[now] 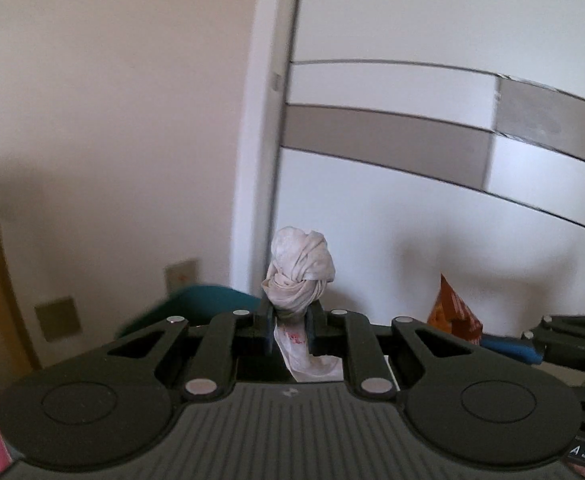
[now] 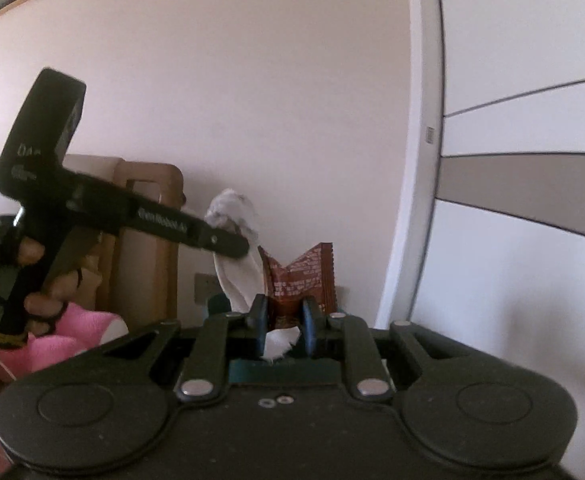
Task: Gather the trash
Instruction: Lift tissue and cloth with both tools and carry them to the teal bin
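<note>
White crumpled tissue [image 1: 301, 276] pinched in left gripper [image 1: 288, 330], brown snack wrapper [image 2: 301, 276] clamped in right gripper [image 2: 284, 326]; raised, probably for binning.

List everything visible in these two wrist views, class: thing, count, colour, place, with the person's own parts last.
Crumpled tissue: one, off-white, clamped in the left gripper.
Snack wrapper: one, reddish-brown, clamped in the right gripper.
Wardrobe panels: white with taupe bands, right.
Wall: cream, behind.
Headboard: one, tan, left.
Teal object: one, below the left gripper; unclear what.
Pink fabric: low left.
Left gripper: black.
Right gripper: black.
Hand: one, holding the left gripper.
</note>
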`<action>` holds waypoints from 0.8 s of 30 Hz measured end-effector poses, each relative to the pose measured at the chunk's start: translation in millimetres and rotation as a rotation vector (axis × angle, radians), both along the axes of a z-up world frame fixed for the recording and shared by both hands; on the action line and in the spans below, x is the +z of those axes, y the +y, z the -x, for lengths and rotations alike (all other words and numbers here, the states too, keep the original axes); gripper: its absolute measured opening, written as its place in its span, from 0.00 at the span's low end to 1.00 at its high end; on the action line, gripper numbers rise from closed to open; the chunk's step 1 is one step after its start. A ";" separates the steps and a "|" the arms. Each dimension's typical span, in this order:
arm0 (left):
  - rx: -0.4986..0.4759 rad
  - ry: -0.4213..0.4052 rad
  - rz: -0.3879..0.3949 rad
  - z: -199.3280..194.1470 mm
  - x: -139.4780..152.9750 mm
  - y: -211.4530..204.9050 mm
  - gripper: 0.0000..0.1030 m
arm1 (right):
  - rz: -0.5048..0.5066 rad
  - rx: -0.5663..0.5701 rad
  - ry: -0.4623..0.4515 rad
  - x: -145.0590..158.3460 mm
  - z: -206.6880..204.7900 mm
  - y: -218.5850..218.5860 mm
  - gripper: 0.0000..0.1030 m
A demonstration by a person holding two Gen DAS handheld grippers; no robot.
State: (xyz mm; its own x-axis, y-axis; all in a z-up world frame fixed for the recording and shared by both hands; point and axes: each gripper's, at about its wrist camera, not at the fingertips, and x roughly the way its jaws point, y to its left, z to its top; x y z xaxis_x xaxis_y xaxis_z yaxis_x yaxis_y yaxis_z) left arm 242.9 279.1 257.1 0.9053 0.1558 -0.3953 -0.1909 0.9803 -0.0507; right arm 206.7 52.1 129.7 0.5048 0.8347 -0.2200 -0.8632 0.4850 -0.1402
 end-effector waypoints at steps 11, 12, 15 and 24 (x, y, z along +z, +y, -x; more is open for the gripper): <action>0.055 0.111 0.036 -60.0 -61.2 66.1 0.15 | 0.097 0.028 0.097 -29.0 -74.9 93.7 0.16; 0.056 0.125 0.043 -66.7 -70.8 70.0 0.15 | 0.105 0.027 0.104 -34.3 -81.8 100.0 0.16; 0.059 0.171 0.063 -71.8 -96.2 84.5 0.15 | 0.134 0.026 0.122 -49.1 -98.1 114.6 0.16; 0.043 0.299 0.129 -108.3 -149.2 107.7 0.15 | 0.219 0.028 0.181 -87.2 -107.8 133.8 0.17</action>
State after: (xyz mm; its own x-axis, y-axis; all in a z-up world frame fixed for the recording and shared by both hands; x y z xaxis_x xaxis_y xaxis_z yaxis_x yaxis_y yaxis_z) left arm 351.2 386.8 107.9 0.7400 0.1232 -0.6612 -0.2575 0.9601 -0.1092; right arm 314.5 185.8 42.5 0.4182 0.7708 -0.4806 -0.8965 0.4354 -0.0816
